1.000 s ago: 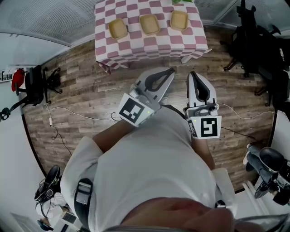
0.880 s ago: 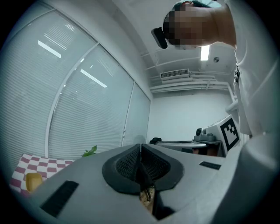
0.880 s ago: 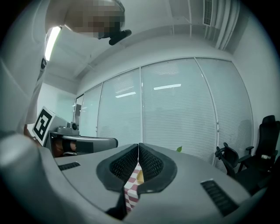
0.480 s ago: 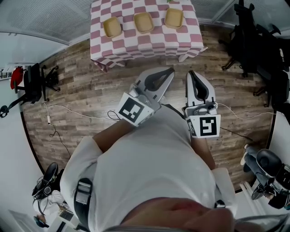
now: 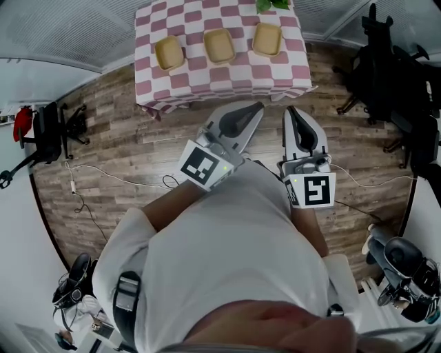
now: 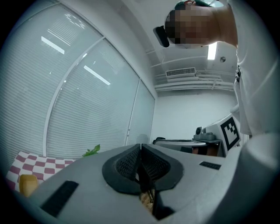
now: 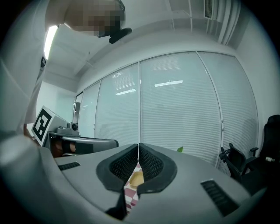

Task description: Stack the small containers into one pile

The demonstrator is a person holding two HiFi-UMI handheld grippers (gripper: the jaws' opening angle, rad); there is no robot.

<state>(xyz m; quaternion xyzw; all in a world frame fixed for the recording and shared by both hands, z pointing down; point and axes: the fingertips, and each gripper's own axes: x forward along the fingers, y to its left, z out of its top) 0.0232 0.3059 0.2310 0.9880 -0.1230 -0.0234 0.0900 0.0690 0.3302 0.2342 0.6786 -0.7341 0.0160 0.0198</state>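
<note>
Three small tan containers stand in a row on the pink-and-white checked table (image 5: 220, 76) ahead: the left container (image 5: 168, 52), the middle container (image 5: 219, 44) and the right container (image 5: 267, 38). My left gripper (image 5: 256, 108) and right gripper (image 5: 292, 114) are held level in front of my body, over the wooden floor short of the table. Both are shut with nothing between the jaws. One container (image 7: 136, 178) shows through the gap below the right gripper's shut tips (image 7: 138, 147). A container (image 6: 27, 183) sits at the left gripper view's lower left, beside the shut left gripper (image 6: 141, 148).
A green plant (image 5: 273, 4) stands at the table's far edge. Black office chairs (image 5: 393, 83) are on the right, another chair (image 5: 48, 127) on the left. Cables (image 5: 110, 176) lie across the wooden floor. Blinds cover the window wall behind the table.
The table with its three containers has come closer and lower in the head view as I walk towards it. Both grippers keep their pose and stay shut.
</note>
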